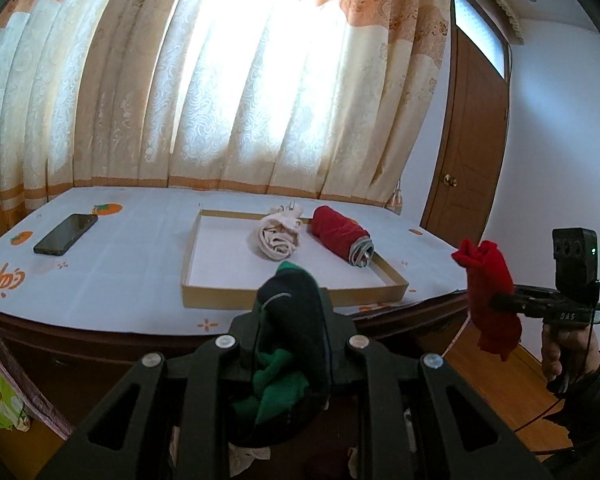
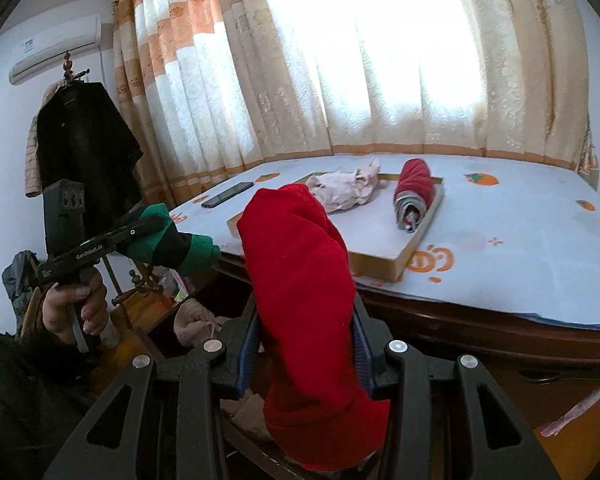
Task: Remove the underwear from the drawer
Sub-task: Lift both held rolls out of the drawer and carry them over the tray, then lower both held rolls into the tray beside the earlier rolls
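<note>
Underwear is in both your grippers: the left gripper has its jaws nearly closed on a dark roll with green edges, pinched tight between the pads; the right gripper has its jaws partway open around a fat red roll, the blue-ribbed pads pressed into its sides; both rolls stand upright between the fingers, and both hang in the air on the near side of the cardboard tray, short of the table edge. From the left wrist view you see your right hand low to the right of the tray, wrapped around the handle, with the red roll sticking up and drooping below the fingers; from the right wrist view your left hand sits to the left of the tray, the green and dark roll pointing toward it. Inside the tray lie two more rolls, touching its far rim: a cream one and, to its right, a red one with a grey end; a phone lies on the tablecloth well to the left of the tray; curtains hang behind the tray.
</note>
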{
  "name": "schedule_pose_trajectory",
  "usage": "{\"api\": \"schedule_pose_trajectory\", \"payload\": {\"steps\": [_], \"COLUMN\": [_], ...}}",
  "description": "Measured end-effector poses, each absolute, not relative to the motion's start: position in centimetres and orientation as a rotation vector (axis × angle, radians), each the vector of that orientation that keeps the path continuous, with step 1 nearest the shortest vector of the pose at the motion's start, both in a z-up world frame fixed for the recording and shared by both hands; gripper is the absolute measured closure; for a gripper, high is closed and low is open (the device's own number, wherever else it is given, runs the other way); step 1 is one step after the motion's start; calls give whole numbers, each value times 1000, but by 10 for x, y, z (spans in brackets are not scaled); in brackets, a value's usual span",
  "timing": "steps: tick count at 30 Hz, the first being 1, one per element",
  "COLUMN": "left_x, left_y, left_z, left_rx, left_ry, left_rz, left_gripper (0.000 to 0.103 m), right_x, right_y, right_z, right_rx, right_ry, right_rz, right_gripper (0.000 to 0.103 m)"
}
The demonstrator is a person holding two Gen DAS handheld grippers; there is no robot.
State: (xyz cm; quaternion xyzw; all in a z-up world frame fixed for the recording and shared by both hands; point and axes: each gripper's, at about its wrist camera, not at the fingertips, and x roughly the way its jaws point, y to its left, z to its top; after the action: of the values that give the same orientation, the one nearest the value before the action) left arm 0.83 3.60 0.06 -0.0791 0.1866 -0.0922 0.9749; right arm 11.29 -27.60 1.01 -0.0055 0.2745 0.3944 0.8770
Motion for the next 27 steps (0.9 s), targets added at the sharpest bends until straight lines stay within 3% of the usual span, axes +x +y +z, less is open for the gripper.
{"api": "schedule_pose_trajectory", "payload": {"steps": [13, 27], "left_x": [16, 49], "left_y": [35, 46], "left_z": [8, 23], "left_rx": [-141, -115], "left_ry": [368, 309], "left_rz": [-177, -131], "left_gripper": [84, 84], "right_x": [116, 160], "right_y": [-318, -292], "right_z": [1, 4], "right_rx": [-92, -55], "right_ry": [569, 516], "right_rz": [687, 673], "right_gripper": [60, 60]}}
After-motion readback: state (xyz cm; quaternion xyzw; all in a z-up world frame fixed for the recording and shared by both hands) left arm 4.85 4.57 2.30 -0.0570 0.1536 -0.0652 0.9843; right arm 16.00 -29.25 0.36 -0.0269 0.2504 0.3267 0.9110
